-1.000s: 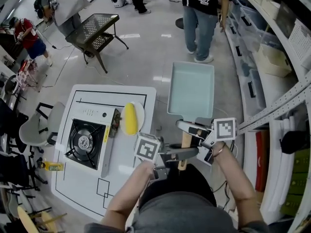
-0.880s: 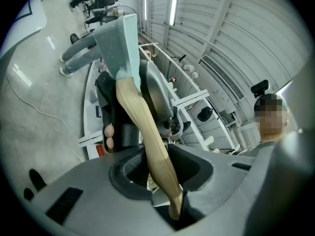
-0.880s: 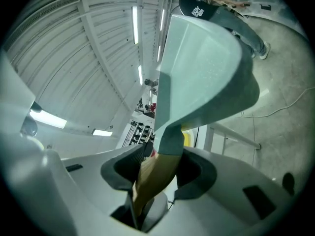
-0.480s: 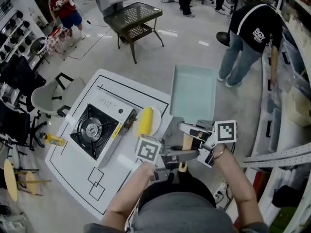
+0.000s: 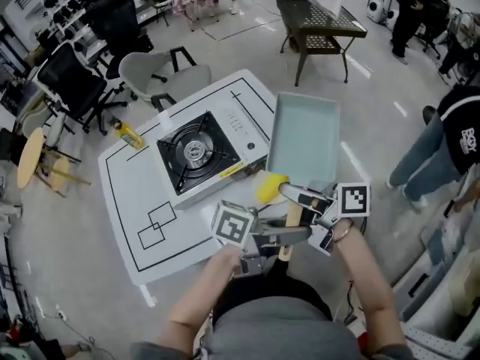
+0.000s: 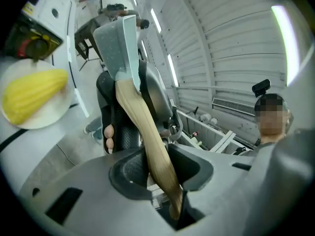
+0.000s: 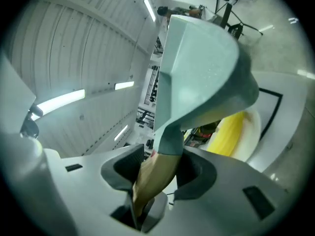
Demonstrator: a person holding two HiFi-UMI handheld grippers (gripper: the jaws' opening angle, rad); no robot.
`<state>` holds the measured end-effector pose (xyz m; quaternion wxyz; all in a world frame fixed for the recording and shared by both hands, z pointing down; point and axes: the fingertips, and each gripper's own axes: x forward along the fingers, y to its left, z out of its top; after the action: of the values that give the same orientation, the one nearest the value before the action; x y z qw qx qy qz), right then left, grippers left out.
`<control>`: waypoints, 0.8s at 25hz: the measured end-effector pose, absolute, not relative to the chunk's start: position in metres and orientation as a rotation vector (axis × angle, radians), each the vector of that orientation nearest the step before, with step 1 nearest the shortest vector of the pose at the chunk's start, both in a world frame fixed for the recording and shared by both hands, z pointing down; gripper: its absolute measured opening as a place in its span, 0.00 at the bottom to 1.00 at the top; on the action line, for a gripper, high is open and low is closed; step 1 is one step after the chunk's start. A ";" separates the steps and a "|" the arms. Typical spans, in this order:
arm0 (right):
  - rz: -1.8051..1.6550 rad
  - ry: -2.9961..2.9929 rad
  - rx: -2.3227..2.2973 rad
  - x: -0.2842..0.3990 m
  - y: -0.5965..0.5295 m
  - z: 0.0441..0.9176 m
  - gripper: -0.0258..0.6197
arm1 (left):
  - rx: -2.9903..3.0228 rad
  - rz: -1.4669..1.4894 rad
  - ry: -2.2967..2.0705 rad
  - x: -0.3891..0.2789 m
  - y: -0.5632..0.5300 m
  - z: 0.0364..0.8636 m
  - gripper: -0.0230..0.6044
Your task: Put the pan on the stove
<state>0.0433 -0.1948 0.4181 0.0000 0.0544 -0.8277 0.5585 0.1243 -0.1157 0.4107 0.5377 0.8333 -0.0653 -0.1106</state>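
Both grippers hold a pale teal rectangular pan [image 5: 304, 137] by its wooden handle [image 5: 291, 217]. My left gripper [image 5: 283, 236] is shut on the handle's near end, and my right gripper [image 5: 294, 195] is shut on it closer to the pan. In the left gripper view the handle [image 6: 147, 132] runs up between the jaws to the pan [image 6: 118, 38]. The right gripper view shows the handle [image 7: 153, 173] clamped under the pan [image 7: 197, 68]. The pan hangs level above the table's right edge, just right of the black-topped gas stove [image 5: 199, 156].
A yellow corn cob [image 5: 270, 187] lies on a white plate under the pan's near end, on the white table [image 5: 142, 201]. Chairs [image 5: 157, 73] stand beyond the table and a yellow bottle [image 5: 129, 135] lies on the floor. A black mesh table [image 5: 319, 21] and a person [image 5: 442, 148] are further off.
The view has swung left toward the table. The pan, held by both grippers, has come from over the open floor to the table's edge beside the stove.
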 end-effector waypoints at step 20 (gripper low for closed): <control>1.584 -2.285 -0.496 -0.147 -0.158 0.441 0.31 | 1.881 -0.623 -0.708 -0.036 -0.135 0.428 0.21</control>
<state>-0.1467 -0.1575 0.4414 0.1582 -0.1735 -0.7989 0.5537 -0.0356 -0.1345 0.4282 0.4956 0.7765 -0.2920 -0.2571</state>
